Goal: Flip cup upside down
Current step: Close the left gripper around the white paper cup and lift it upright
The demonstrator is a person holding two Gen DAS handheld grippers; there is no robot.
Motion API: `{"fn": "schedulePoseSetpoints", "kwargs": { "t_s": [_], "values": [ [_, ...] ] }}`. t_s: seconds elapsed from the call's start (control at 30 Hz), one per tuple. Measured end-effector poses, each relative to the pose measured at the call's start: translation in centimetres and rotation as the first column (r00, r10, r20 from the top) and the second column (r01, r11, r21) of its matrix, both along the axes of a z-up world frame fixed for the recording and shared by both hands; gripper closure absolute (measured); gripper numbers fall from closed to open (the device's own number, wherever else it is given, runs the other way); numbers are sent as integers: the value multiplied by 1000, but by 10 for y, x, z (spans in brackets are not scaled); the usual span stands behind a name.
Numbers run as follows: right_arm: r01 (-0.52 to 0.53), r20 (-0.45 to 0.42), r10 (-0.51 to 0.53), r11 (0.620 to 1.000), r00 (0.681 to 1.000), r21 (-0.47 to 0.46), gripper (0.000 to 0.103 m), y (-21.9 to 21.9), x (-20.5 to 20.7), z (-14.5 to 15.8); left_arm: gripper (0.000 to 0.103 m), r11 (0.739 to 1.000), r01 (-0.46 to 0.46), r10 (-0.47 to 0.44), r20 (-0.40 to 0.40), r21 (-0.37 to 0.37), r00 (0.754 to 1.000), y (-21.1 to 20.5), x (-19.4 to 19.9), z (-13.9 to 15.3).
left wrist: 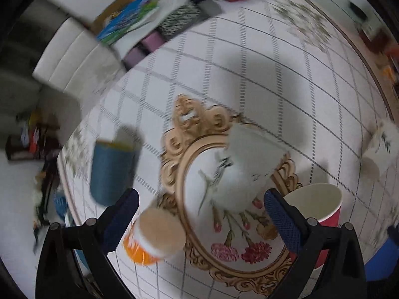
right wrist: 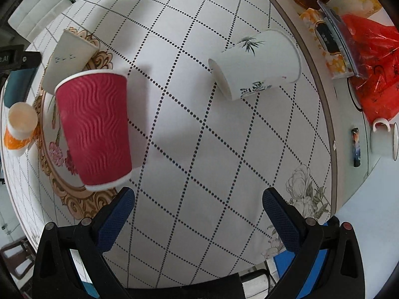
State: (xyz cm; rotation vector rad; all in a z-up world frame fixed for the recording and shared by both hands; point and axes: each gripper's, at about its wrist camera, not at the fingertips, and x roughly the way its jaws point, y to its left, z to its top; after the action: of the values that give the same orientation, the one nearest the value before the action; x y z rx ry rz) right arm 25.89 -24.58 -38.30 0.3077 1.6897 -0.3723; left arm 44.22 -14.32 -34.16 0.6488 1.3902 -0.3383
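Observation:
Several paper cups stand on a round table with a checked cloth [right wrist: 199,124]. A red ribbed cup [right wrist: 96,129] stands rim up at the left of the right wrist view; it also shows in the left wrist view [left wrist: 321,214]. A white cup with bamboo print [right wrist: 259,64] stands upside down, apart from my right gripper [right wrist: 198,214], which is open and empty. In the blurred left wrist view a white cup [left wrist: 247,169] stands upside down on an ornate tray [left wrist: 239,269], just ahead of my open, empty left gripper [left wrist: 199,214].
An orange cup [left wrist: 154,236] and a blue cup [left wrist: 112,172] stand upside down left of the tray. A red bag [right wrist: 371,69], boxes, a white mug [right wrist: 384,139] and a small dark object [right wrist: 356,147] lie beyond the table's right edge. Books [left wrist: 129,17] lie at the far side.

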Motion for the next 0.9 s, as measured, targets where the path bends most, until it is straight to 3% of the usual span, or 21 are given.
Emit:
{"fn": "schedulePoseSetpoints", "kwargs": {
  "t_s": [0.13,0.2,0.33,0.4,0.83,0.87,0.9],
  "values": [
    [11,-12,-11,1000,1000,-7,0,-3,9,-9,3,993,117,-116,-29,32,993,-20,0,-18],
    [14,-20,-15,1000,1000,-10,0,-6,11,-12,16,986,160,-158,-52,41,986,-29,1,-26],
    [27,-30,-27,1000,999,-17,0,-14,11,-16,16,978,203,-200,-80,41,977,-39,2,-38],
    [36,-32,-37,999,999,-18,0,-19,10,-17,23,974,223,-219,-95,38,971,-44,3,-44],
    [66,-37,-67,998,997,-14,0,-44,3,-32,26,965,255,-246,-147,52,958,-43,13,-69],
    [66,-36,-66,998,997,-14,0,-45,3,-32,28,965,255,-246,-148,51,958,-42,14,-70],
    [65,-35,-66,998,997,-14,0,-45,3,-32,39,965,257,-247,-151,48,957,-43,13,-70]
  ]
}}
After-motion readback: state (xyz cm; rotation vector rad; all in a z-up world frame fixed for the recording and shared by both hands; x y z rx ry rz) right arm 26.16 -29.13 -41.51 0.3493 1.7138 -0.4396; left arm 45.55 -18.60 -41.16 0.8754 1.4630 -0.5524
